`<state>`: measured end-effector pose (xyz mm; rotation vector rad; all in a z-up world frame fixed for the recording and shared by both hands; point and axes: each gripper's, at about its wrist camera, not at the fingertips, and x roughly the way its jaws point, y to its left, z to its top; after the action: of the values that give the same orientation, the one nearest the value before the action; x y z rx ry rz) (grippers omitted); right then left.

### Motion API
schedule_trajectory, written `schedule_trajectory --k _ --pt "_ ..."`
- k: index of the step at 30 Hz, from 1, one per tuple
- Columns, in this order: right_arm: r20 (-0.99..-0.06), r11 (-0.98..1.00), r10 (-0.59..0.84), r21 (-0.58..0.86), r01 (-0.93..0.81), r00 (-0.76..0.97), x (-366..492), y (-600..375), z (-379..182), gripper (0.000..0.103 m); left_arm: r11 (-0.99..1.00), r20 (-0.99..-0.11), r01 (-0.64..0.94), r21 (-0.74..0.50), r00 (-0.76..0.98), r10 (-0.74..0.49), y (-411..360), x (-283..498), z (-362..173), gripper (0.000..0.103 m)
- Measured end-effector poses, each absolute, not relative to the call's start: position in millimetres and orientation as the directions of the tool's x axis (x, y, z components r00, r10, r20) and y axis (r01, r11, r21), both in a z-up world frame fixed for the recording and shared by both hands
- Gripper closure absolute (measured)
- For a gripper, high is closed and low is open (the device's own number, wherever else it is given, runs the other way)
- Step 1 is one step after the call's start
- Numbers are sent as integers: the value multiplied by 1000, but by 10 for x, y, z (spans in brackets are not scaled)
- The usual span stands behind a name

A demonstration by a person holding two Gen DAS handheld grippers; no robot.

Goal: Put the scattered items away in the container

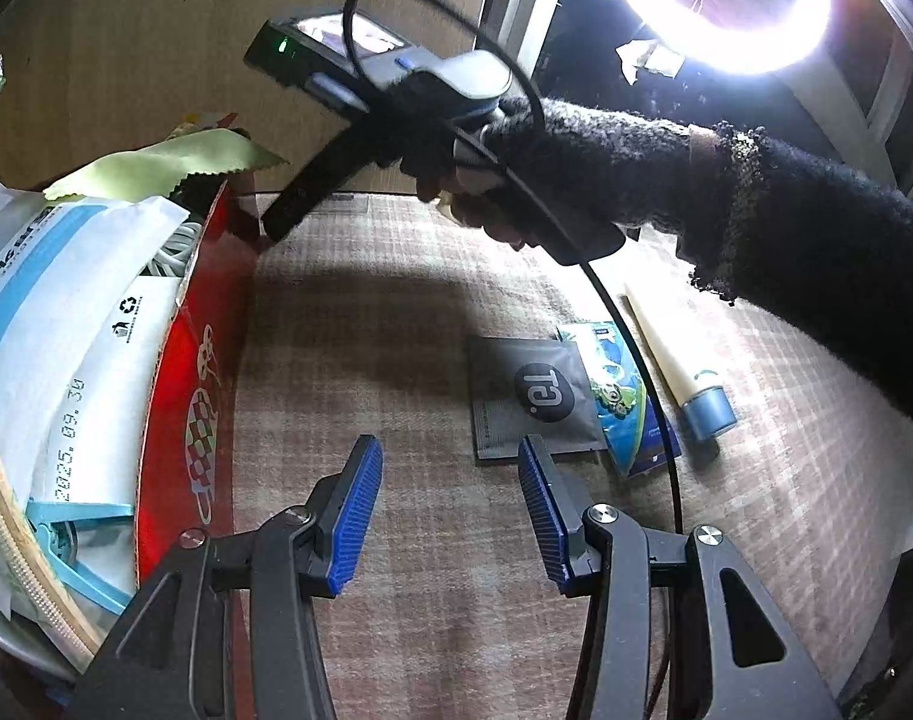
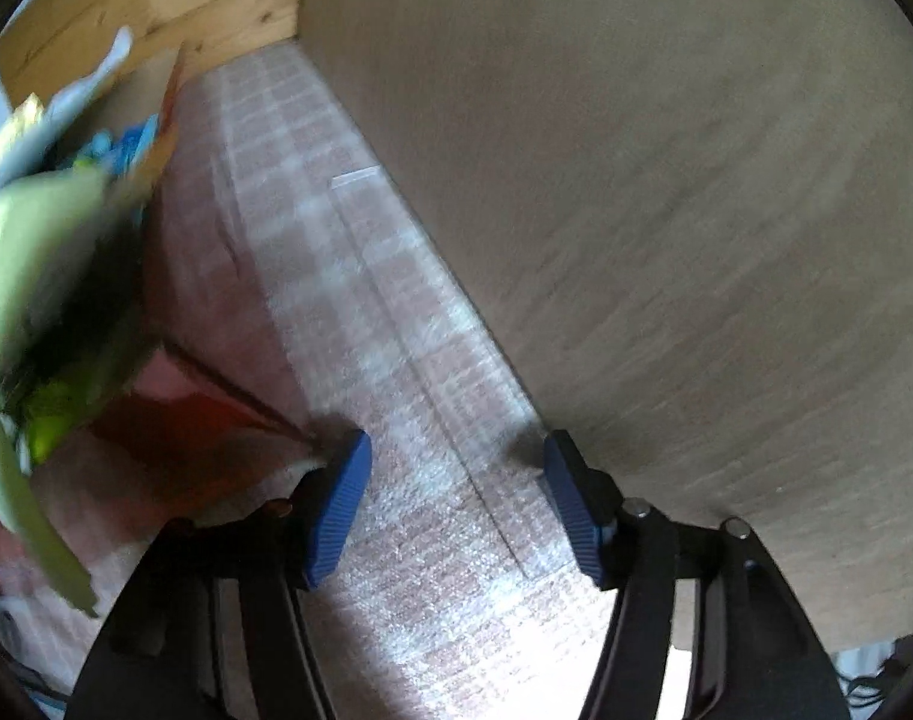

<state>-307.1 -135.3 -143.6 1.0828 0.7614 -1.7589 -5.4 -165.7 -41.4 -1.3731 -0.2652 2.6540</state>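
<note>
Both the left gripper (image 1: pixel 450 516) and right gripper (image 2: pixel 456 504) are hanging spread apart (empty) over the checked tablecloth (image 1: pixel 396 360), beside the red box (image 1: pixel 180 396).

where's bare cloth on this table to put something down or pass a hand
Bare checked tablecloth lies between the red cardboard box and the grey square sachet, ahead of the open left gripper. It is crowded further right: sachet, blue-green packet and cream tube cluster together. The box is stuffed.
</note>
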Motion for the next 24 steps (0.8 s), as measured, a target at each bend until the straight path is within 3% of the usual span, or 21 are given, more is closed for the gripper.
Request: schedule_trajectory --k 5,7,9,11,15,24 --pt "-936 -336 -328 -14 942 -131 -3026 -1447 -1421 41 -973 -793 -45 -224 -572 209 -1658 -47 -399 58" --pt "-943 -337 -317 9 941 -104 -3035 -1447 -1388 46 -974 -793 -42 -225 -572 208 -1655 -57 -401 58" --pt "-941 -376 -328 44 926 -88 -3069 -1388 -1352 59 -974 -793 -39 -224 -574 205 -1647 -71 -404 58" --pt "-934 -407 -353 102 908 -54 -3076 -1290 -1327 59 -974 -792 -36 -222 -576 202 -1651 -73 -401 58" --pt "-914 -424 -350 -41 905 -206 -3032 -1231 -1281 59 -974 -797 -43 -221 -568 206 -1617 -73 -410 58" --pt "-928 -342 -322 -70 937 -187 -3166 -1579 -1323 59 -976 -799 -34 -217 -567 198 -1640 -76 -427 58"
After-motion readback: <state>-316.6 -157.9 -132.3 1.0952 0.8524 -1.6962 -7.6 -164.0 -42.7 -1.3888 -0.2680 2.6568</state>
